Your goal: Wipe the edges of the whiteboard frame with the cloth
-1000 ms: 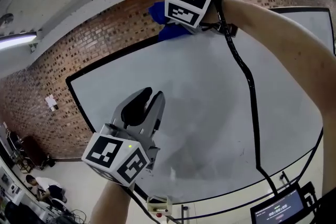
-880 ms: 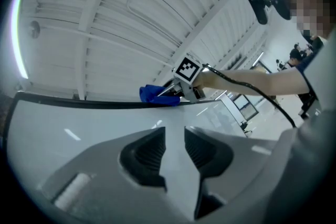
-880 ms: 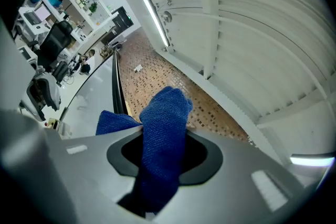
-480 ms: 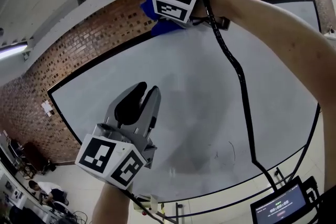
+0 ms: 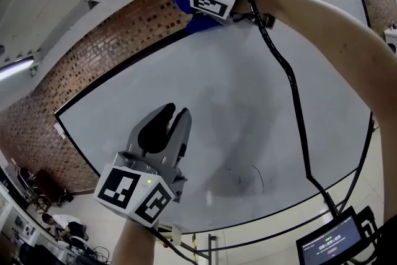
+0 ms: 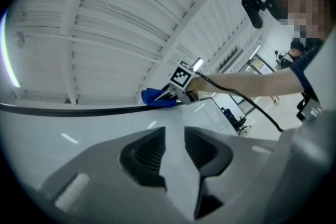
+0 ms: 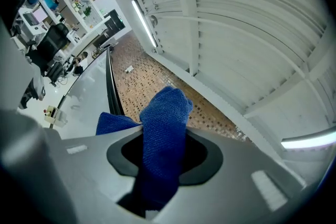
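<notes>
Both grippers have shifted along the whiteboard [image 5: 248, 90], further from its left corner.

Head view: the right gripper [image 5: 208, 17] presses the blue cloth [image 5: 186, 6] on the black frame [image 5: 124, 67] at the top edge. The left gripper [image 5: 172, 113] is lower, in front of the white surface.

Left gripper view: I see its jaws only a little apart, with nothing between them. The cloth lies far ahead, on the frame.

Right gripper view: the jaws are closed on the cloth, which stands up between them. Behind it I see the frame and a brick wall [image 7: 173, 86].
</notes>
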`<state>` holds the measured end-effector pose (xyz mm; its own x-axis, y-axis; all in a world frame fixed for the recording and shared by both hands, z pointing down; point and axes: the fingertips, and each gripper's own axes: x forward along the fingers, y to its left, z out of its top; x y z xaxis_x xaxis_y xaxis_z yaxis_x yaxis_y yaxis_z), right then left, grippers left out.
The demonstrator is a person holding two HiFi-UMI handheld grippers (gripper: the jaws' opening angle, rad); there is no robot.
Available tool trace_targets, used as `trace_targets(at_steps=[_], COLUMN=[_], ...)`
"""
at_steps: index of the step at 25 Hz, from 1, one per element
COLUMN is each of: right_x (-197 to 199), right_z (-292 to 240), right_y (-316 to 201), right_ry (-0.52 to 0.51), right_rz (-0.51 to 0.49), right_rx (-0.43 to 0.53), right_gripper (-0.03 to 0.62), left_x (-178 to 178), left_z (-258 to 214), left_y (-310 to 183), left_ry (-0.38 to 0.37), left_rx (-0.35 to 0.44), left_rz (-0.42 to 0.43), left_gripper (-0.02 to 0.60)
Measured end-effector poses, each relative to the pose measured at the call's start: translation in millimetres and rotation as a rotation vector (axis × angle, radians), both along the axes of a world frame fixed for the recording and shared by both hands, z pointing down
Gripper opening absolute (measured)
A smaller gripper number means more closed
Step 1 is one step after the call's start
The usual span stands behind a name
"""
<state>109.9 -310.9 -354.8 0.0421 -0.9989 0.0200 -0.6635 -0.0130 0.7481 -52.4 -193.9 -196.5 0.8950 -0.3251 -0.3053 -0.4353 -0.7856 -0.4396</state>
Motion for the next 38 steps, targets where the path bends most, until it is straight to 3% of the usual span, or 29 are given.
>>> trace_targets(at_steps=[8, 16, 19, 24, 26, 32, 38], right_x=[63, 82, 113, 183, 195, 190, 221], right_z=[13, 14, 6, 18, 18, 5, 3], right_y=[21, 33, 51, 90, 97, 102, 115], right_ry=[-0.018, -0.038, -0.033, -0.061, -0.056, -0.051, -0.075], right_rz=[0.100, 0.134, 0.148, 0.086, 0.073, 0.052, 0.101], right_rx=[-0.031, -0.060, -0.055, -0.034, -0.024, 0.006, 0.024], right_gripper=[0.133, 0.132, 0.132, 0.132, 0.132, 0.132, 0.133], left_x=[1, 13, 38, 136, 157, 163, 179], left_z=[21, 23, 10, 21, 24, 26, 36], left_y=[8, 13, 33, 73, 85, 99, 95], left_ry=[0.043, 0.031, 0.032, -0.009, -0.025, -0.056, -0.071], left_rx=[0.027, 0.045, 0.052, 0.030, 0.032, 0.050, 0.042], left_rz=[0.042, 0.065, 0.061, 0.067, 0.066, 0.086, 0.135], left_gripper=[0.117, 0.117, 0.117, 0.117, 0.117, 0.117, 0.117])
